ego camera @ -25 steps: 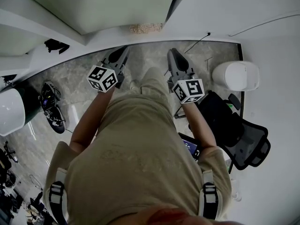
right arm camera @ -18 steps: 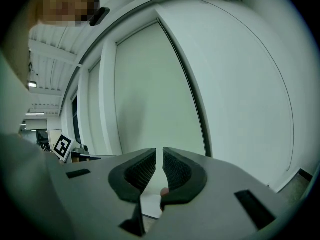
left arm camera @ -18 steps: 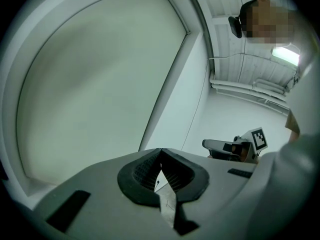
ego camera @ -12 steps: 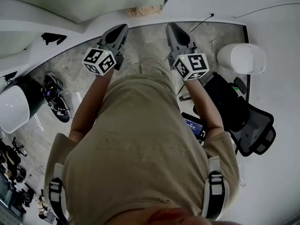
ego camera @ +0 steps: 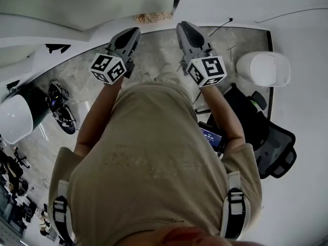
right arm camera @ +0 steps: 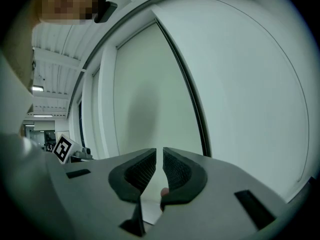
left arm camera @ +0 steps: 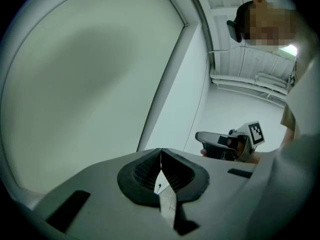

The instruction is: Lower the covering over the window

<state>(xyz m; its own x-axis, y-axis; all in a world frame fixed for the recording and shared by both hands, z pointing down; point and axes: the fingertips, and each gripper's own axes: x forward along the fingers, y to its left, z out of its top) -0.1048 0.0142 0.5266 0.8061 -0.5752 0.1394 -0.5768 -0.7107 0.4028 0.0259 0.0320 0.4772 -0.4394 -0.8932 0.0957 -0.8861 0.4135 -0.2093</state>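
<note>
Apparently nothing is being pulled yet: the left gripper (left arm camera: 160, 158) is sitting shut and empty, the right gripper (right arm camera: 156, 160) is gaping slightly and empty, both facing the blind (ego camera: 92, 1) at twelve o'clock.

The window covering (ego camera: 92, 4) lies on the far side. Near it, the left gripper (ego camera: 134, 31) and right gripper (ego camera: 183, 25) sit side by side. A chair (ego camera: 271, 147) stands right of the person, with a rounded container (ego camera: 264, 69) beyond it.

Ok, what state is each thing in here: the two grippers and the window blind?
left gripper: shut, jaws touching, nothing held.
right gripper: jaws a slit apart, nothing between them.
blind: appears down, covering all the window that shows.
</note>
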